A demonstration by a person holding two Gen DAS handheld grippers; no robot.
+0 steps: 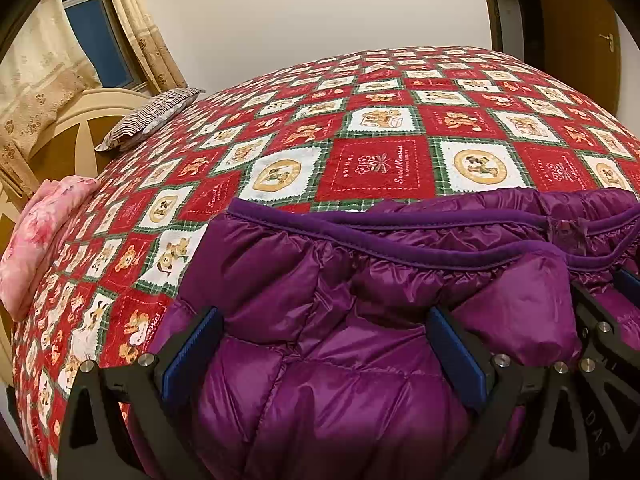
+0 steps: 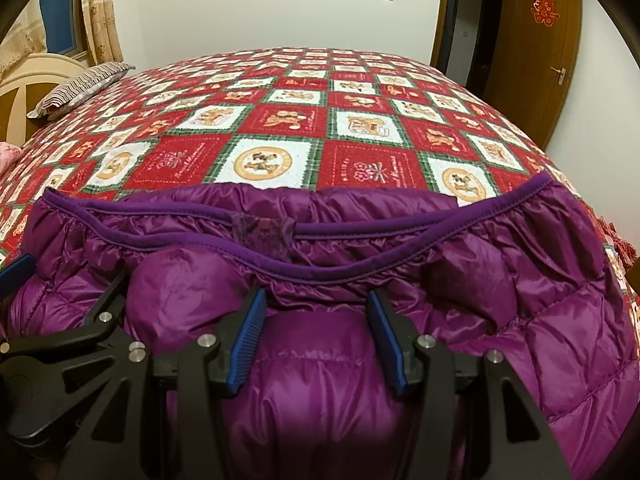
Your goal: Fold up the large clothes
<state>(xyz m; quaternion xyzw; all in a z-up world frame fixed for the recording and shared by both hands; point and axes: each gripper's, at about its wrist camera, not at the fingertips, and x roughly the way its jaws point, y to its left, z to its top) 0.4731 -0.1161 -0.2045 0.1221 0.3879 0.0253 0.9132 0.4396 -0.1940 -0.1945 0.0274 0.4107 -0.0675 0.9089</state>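
A puffy purple down jacket (image 1: 320, 320) lies on the near edge of a big bed. The bed is covered by a red, white and green bedspread (image 1: 380, 160) with little bear pictures in squares. The jacket's darker purple trim (image 1: 400, 248) runs across its far side, and the shiny quilted cloth bunches up in soft lumps.

The left gripper (image 1: 320, 344) points down at the jacket. Its two black fingers with blue pads (image 1: 460, 352) stand wide apart, with a fat part of the jacket between them. The pads do not squeeze the cloth, so it holds nothing.

The right gripper (image 2: 316, 332) is just to the right of the left one, close beside it. Its blue pads (image 2: 248, 340) are about halfway apart. A puffy roll of jacket sits between them, but the pads do not seem to press on it.

Far to the left, a striped pillow (image 1: 152, 116) lies at the head of the bed, near a cream headboard (image 1: 80, 120). A pink flowery pillow (image 1: 44, 232) lies nearer on the left edge. Curtains (image 1: 136, 40) hang by a window behind them. A brown wooden door (image 2: 536, 48) with a red paper sign (image 2: 543, 9) stands on the far right.
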